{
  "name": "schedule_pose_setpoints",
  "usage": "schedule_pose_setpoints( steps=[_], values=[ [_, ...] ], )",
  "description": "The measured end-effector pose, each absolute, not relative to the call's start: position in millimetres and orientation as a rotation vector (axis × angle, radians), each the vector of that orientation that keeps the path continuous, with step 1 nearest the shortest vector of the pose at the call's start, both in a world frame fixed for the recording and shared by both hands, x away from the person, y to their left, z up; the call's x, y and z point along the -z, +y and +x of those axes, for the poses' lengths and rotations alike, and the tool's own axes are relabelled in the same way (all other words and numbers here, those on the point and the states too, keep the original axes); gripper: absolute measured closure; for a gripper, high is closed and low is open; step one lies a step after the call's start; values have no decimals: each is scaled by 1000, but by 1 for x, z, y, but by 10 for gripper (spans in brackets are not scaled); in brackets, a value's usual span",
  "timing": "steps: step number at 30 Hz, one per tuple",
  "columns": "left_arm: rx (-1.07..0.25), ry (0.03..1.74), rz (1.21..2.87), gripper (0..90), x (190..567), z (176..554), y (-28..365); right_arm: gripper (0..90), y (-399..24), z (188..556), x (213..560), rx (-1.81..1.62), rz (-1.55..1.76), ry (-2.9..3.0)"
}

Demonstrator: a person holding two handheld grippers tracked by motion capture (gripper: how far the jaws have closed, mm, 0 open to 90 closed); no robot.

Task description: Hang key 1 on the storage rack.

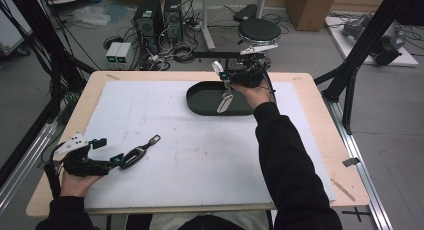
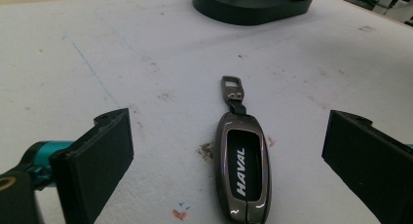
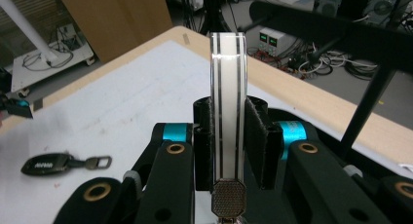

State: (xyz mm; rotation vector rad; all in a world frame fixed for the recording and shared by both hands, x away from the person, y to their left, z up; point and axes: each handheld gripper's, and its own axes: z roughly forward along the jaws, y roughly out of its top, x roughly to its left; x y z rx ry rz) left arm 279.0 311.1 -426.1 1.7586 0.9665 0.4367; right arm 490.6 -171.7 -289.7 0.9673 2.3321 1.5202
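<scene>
White flat fob [image 3: 229,112] with two thin dark stripes along its edge, clamped edge-on between the pads of the right tool [image 3: 229,136]; jaws closed tight on it, a metal mesh-patterned end showing at the bottom of the right gripper view. High view: right tool [image 1: 239,76] held up above the far rim of the black oval tray [image 1: 200,97], a pale oblong piece [image 1: 224,102] seen below it over the tray; whether that piece hangs from the tool or lies in the tray cannot be told. Right hand [image 1: 257,92] grips the tool body from behind, forearm in a black sleeve [image 1: 285,160] stretched forward from the near edge of the desk [image 1: 310,90]. Second item: dark grey HAVAL key fob [image 2: 243,170] with a metal clip [image 2: 232,89] on a short strap, lying flat on the white mat [image 2: 122,53], clip end pointing toward the tray. Left tool [image 2: 229,156] low and near the mat, jaws spread wide, holding nothing; the key fob lies between the two pads, nearer neither by much, touching neither. High view: left tool [image 1: 107,152] at the near left of the desk, left hand [image 1: 75,182] under it, wrist low. Nothing lies between key fob and tray. Beyond the desk: a round black stool [image 1: 258,31], computer towers [image 1: 159,17], loose cables on the floor, black frame posts at either side
</scene>
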Motion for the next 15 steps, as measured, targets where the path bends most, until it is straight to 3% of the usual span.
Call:
schedule_pose_setpoints(
  steps=[15],
  values=[
    [-431, 959, 1742, 50, 426, 285, 310, 753, -160, 519, 268, -1508, 1036, 2231]
  ],
)
